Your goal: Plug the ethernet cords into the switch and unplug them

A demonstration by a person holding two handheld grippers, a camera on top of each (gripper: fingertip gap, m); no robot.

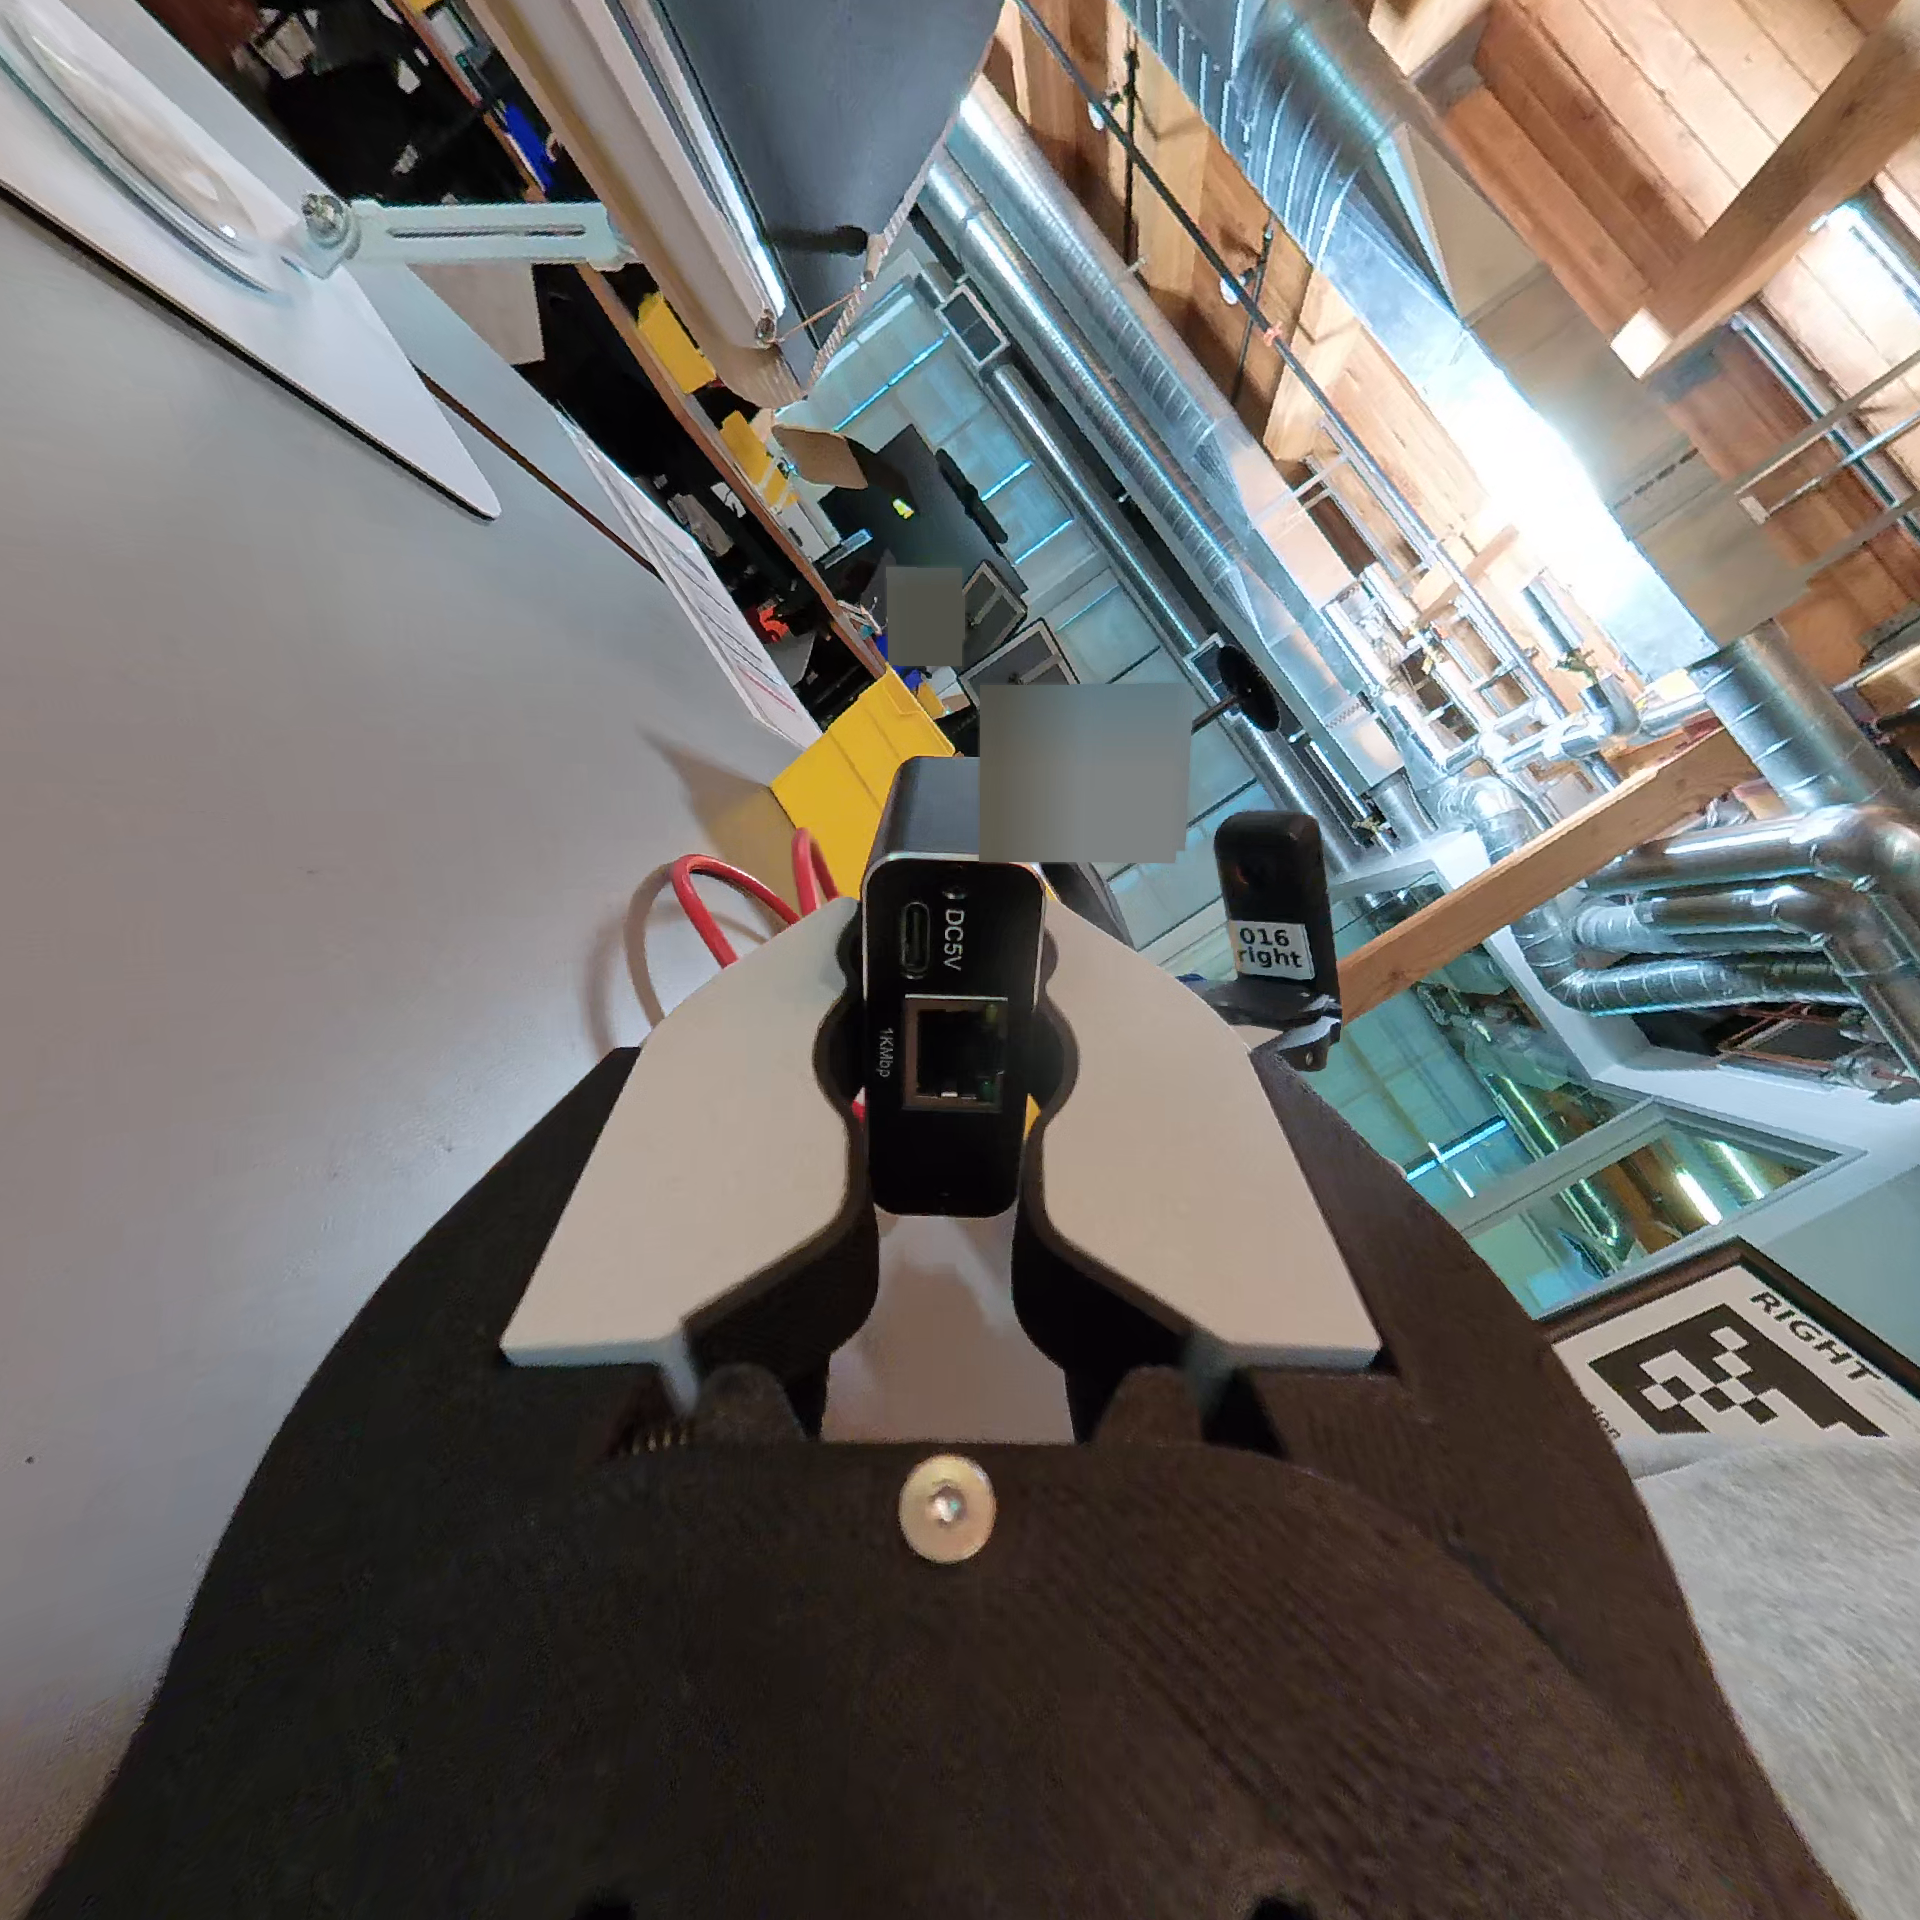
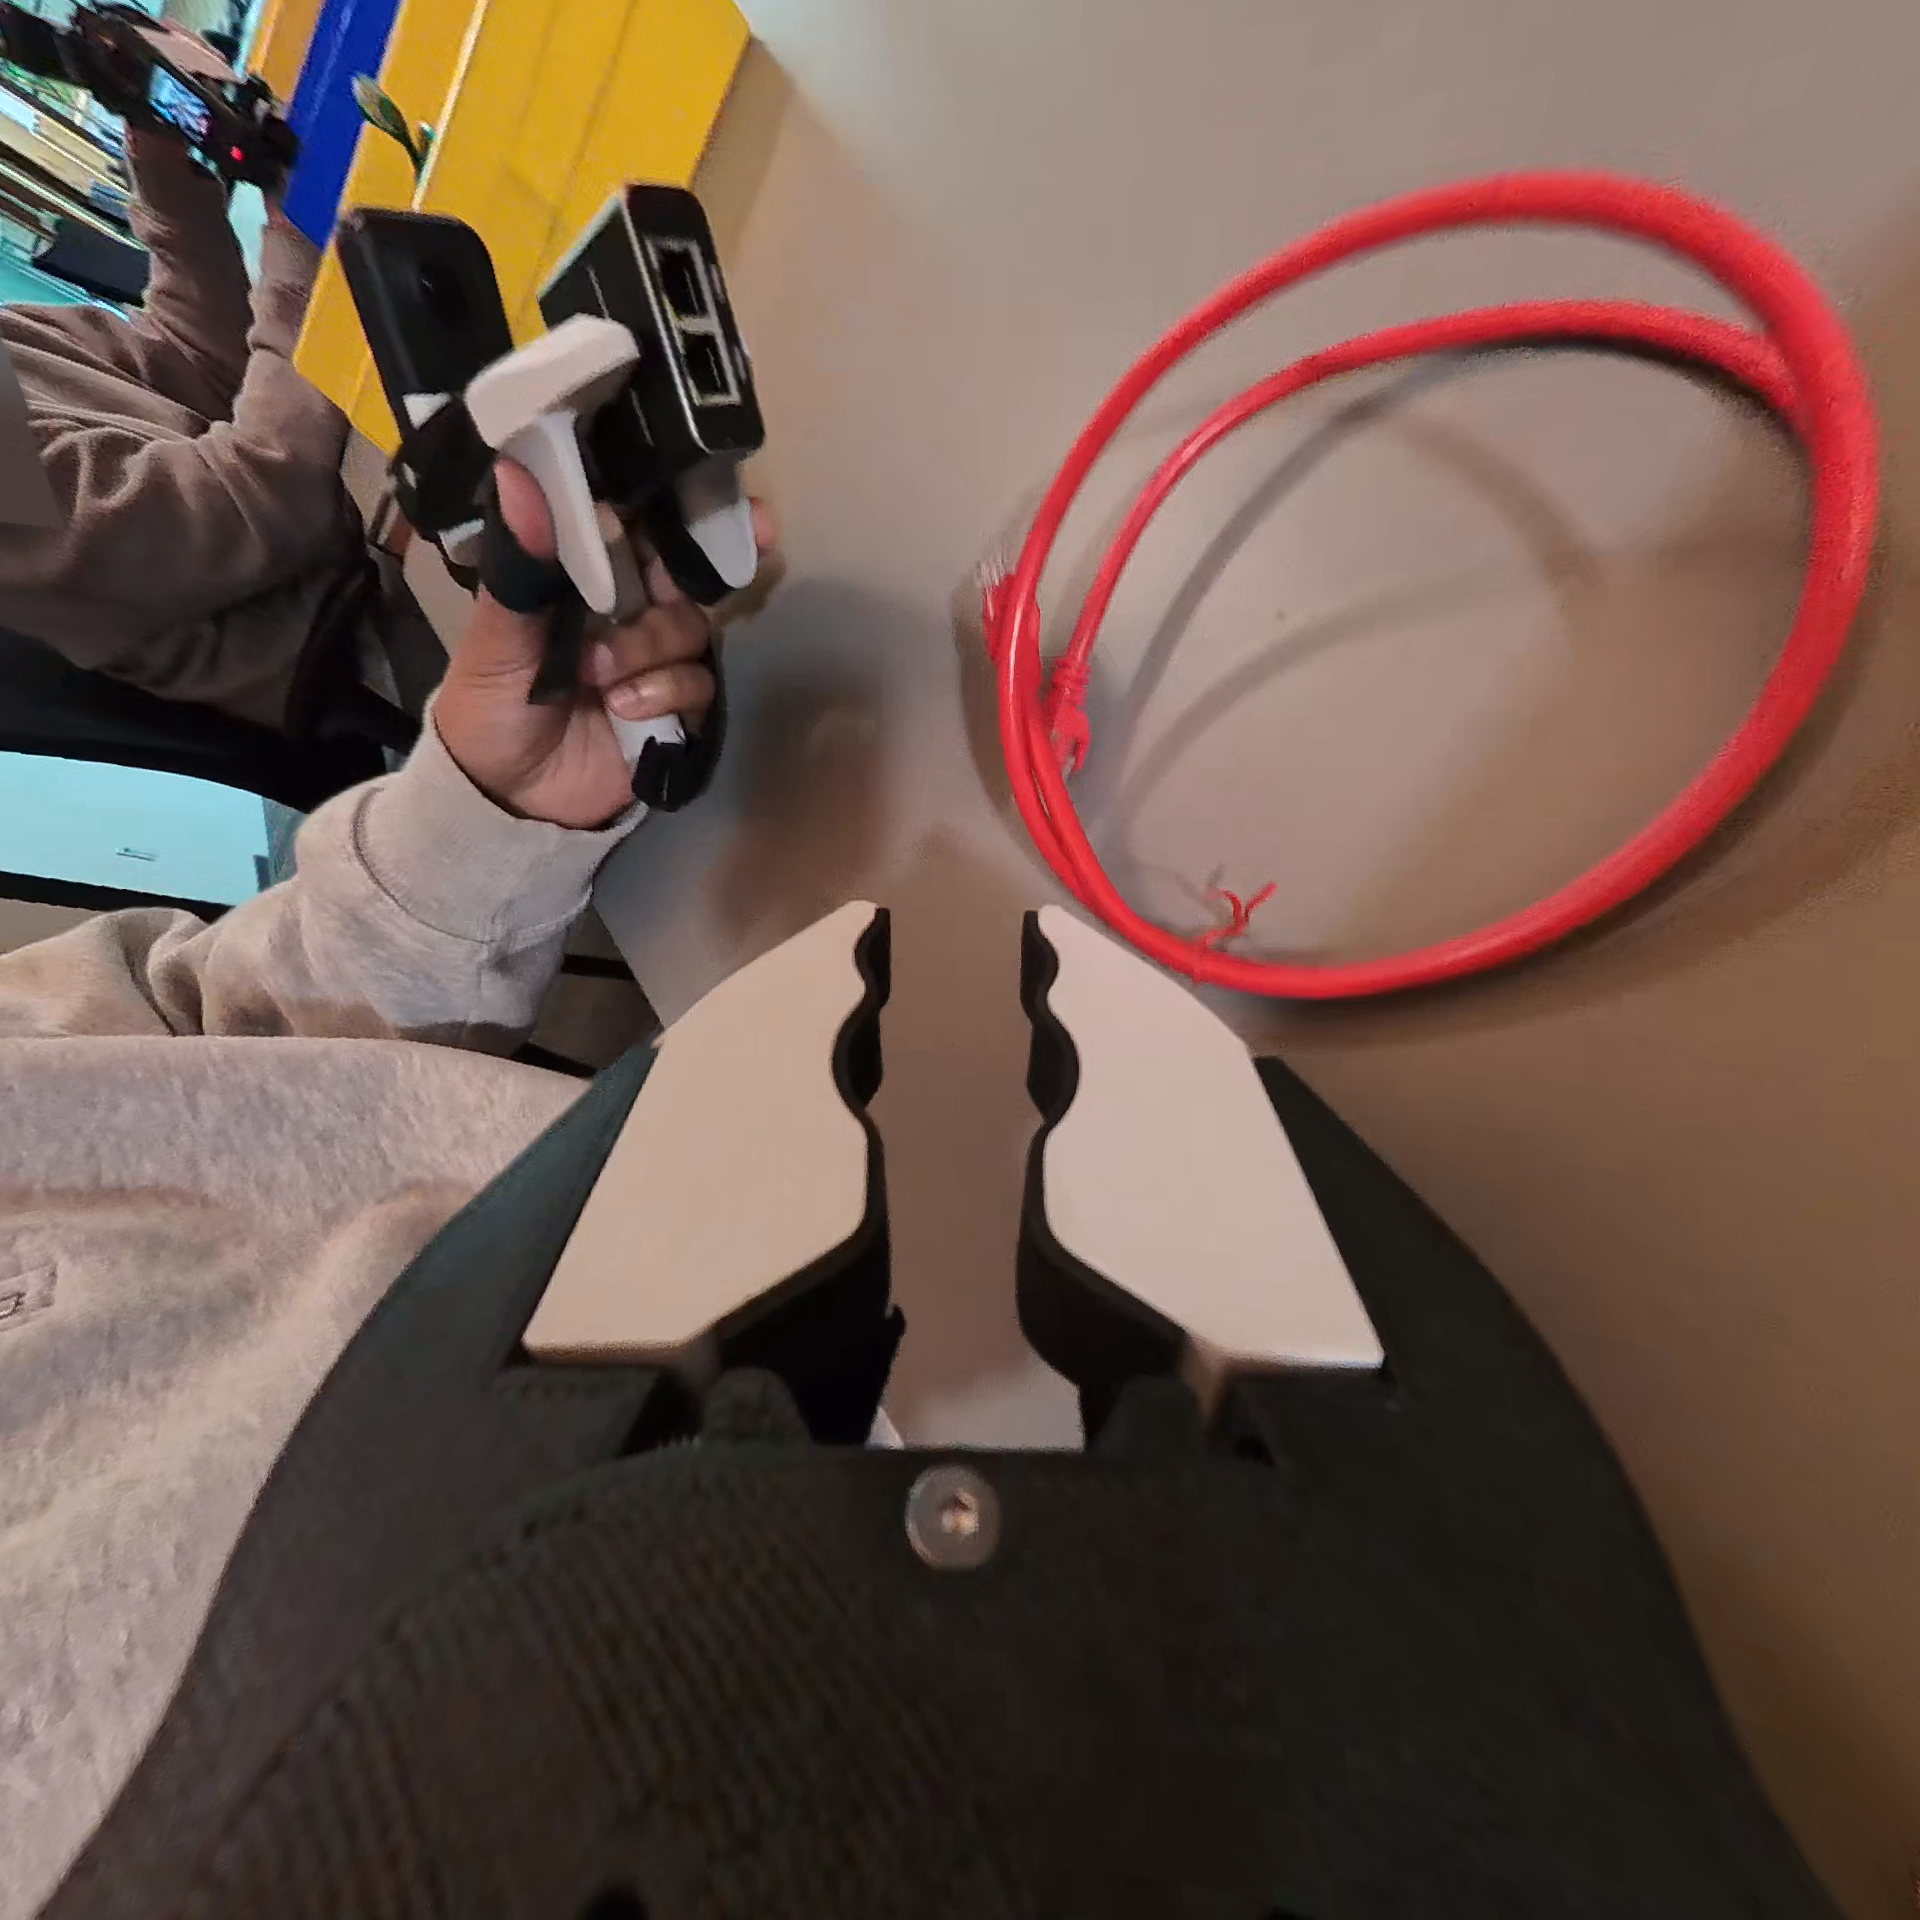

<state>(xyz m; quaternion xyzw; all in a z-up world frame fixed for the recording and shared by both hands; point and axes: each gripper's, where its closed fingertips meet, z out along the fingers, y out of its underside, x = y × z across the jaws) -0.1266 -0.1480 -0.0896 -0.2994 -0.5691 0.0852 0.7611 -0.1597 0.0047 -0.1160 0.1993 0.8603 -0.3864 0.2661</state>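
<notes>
My left claw (image 1: 951, 1023) is clamped on the black switch (image 1: 948, 1049), held off the grey table (image 1: 260, 831), while my right claw (image 2: 956, 935) hangs parted and empty near the coiled red cords (image 2: 1455, 582).

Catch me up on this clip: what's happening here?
A person is working two handheld grippers at a grey table. The left gripper is shut on a small black ethernet switch, held up off the table; the ports that show are empty. The right gripper is open and holds nothing, its jaws near a coiled red ethernet cord lying loose on the table. Nothing is plugged in yet.
</notes>
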